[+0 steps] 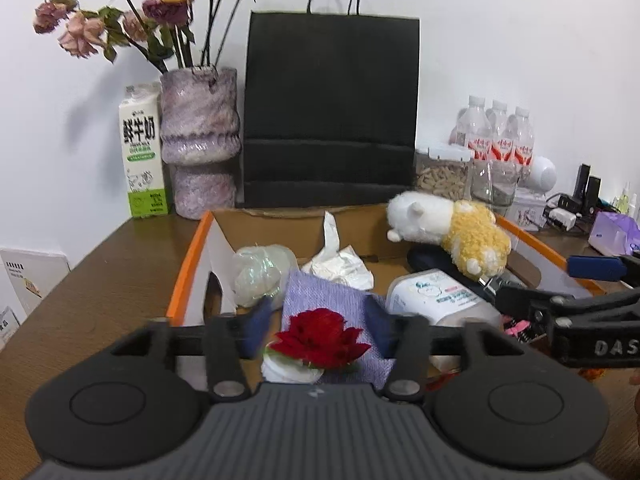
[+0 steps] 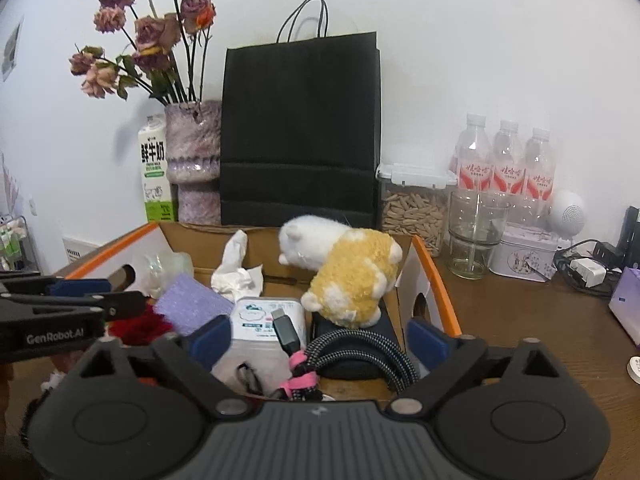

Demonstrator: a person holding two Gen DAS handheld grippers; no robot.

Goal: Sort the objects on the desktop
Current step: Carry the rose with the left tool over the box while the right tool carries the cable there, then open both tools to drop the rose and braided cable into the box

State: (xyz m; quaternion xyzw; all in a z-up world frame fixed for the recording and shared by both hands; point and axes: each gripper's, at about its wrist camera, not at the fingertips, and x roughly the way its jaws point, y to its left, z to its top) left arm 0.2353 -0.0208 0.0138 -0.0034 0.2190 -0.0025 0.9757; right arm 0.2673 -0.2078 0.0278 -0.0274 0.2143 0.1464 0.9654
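Left wrist view. The left gripper point(image 1: 316, 326) stood over the near end of the orange-edged cardboard box point(image 1: 188, 264), its blue pads spread apart and pressing on nothing. The red fabric rose point(image 1: 322, 340) lay between them, on the lilac woven cloth point(image 1: 320, 300) inside the box and clear of both pads. The rose sat directly ahead of this gripper, so the left hand appeared the nearer one. The right gripper point(image 1: 560, 284) entered from the right, above the box.

Right wrist view. The right gripper point(image 2: 320, 338) was fully spread and empty, its pads straddling the box's right half. Between them lay the black braided cable with pink tie point(image 2: 320, 360), looped, its plug pointing away over the white tissue pack point(image 2: 260, 320). The white-and-yellow plush toy point(image 2: 348, 272) rested further back in the box.
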